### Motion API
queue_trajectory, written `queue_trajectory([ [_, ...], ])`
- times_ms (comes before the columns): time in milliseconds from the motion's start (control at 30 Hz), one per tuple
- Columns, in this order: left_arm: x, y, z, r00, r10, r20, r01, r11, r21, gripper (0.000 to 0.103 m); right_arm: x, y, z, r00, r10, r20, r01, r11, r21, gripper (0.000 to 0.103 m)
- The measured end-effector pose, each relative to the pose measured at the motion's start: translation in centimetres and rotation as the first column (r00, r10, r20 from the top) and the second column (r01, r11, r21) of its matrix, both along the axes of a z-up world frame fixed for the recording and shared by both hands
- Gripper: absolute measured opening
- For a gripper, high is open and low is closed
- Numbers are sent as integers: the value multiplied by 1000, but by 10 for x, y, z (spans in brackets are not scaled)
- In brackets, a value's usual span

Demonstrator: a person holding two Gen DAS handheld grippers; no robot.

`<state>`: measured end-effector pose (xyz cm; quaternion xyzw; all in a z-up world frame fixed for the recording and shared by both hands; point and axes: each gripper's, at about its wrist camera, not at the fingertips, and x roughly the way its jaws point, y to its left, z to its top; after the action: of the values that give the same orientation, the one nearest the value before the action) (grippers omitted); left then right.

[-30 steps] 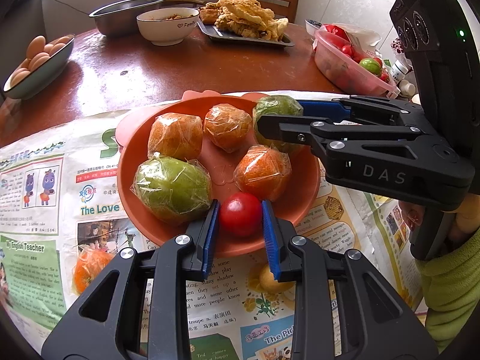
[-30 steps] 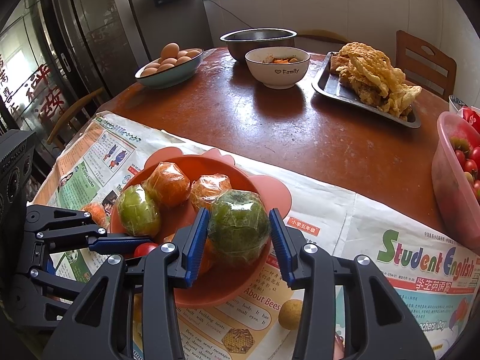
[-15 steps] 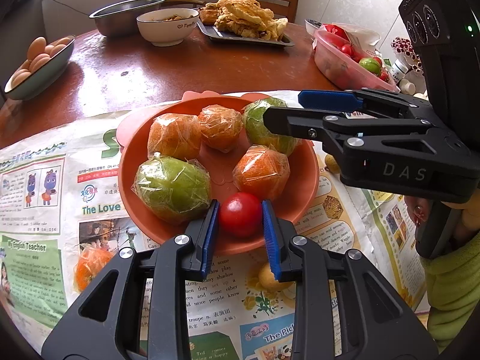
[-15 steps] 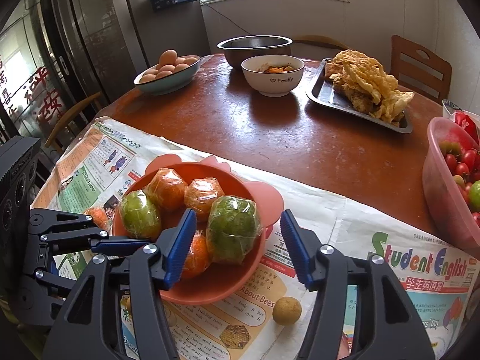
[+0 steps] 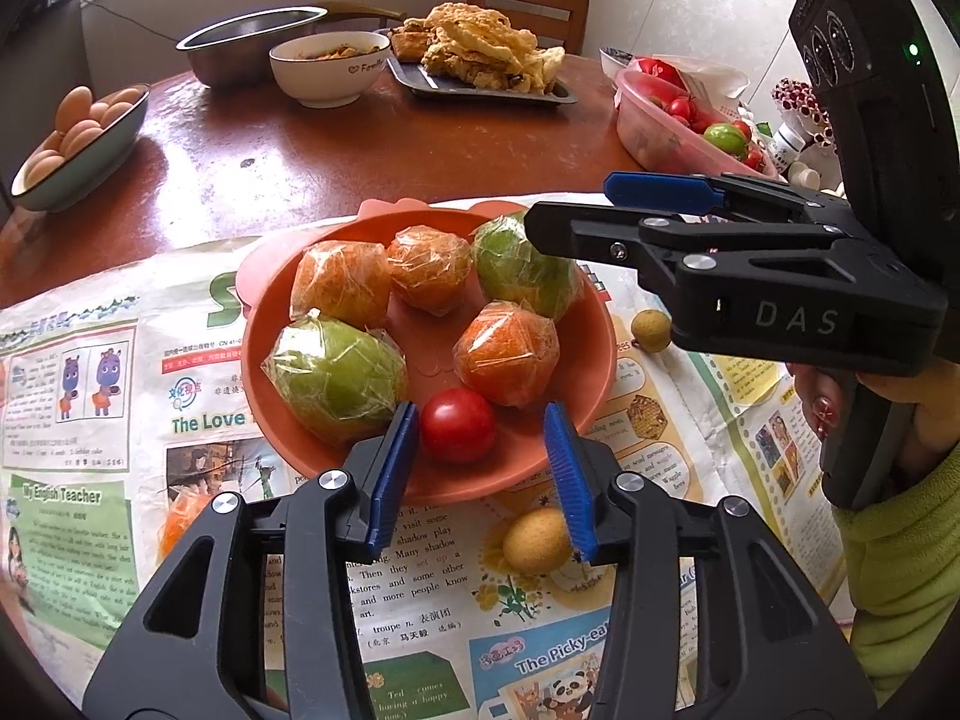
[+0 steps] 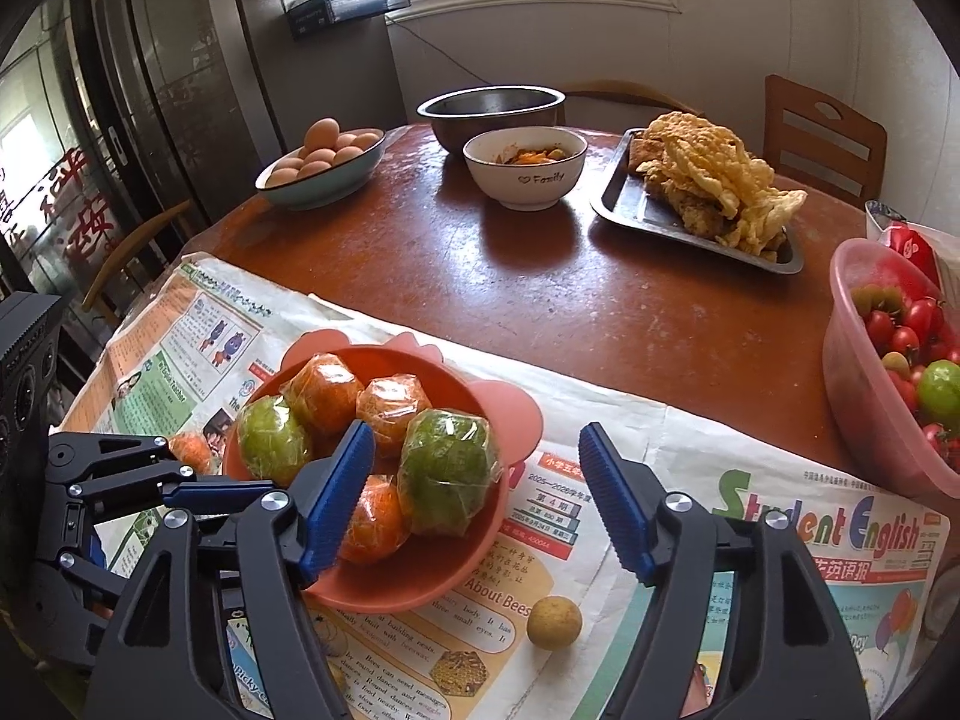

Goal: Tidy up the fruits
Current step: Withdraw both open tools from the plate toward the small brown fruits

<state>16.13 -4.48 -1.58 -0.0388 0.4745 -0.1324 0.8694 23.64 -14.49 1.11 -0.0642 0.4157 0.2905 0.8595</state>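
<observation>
An orange plate (image 5: 594, 336) (image 6: 420, 582) on newspaper holds several plastic-wrapped oranges and green fruits, among them a green one (image 5: 528, 270) (image 6: 450, 471), and a red tomato (image 5: 458, 425). My left gripper (image 5: 483, 456) is open, its jaws either side of the tomato at the plate's near rim and apart from it. My right gripper (image 6: 474, 504) is open and empty, just right of the wrapped green fruit; it also shows in the left wrist view (image 5: 600, 204). Small yellow-brown fruits (image 5: 536, 540) (image 6: 554, 623) (image 5: 651, 330) lie on the paper by the plate.
A wrapped orange (image 5: 180, 516) lies on the newspaper left of the plate. A pink tub of tomatoes (image 6: 864, 384) stands at the right. An egg bowl (image 6: 321, 171), a white bowl (image 6: 525, 171), a steel bowl (image 6: 492, 111) and a tray of fried food (image 6: 708, 204) stand farther back.
My left gripper opened and let go of the tomato, which now rests on the plate. My right gripper opened off the wrapped green fruit and drew back to the right.
</observation>
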Motion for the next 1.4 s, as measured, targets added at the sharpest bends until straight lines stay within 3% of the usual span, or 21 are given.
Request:
queue_trajectory([
  [533,-8,-5,13,999,-1,35,0,1000,7,60,-4,-19,12,998,-61,22,61,998,18,84],
  [1067,-18,8,26,994,76,77,-80,996,50,93,-20,-31,29,993,-96,72,96,995,12,95],
  [1400,-30,18,38,988,107,107,-113,992,52,93,-36,-32,42,989,-102,105,102,995,11,99],
])
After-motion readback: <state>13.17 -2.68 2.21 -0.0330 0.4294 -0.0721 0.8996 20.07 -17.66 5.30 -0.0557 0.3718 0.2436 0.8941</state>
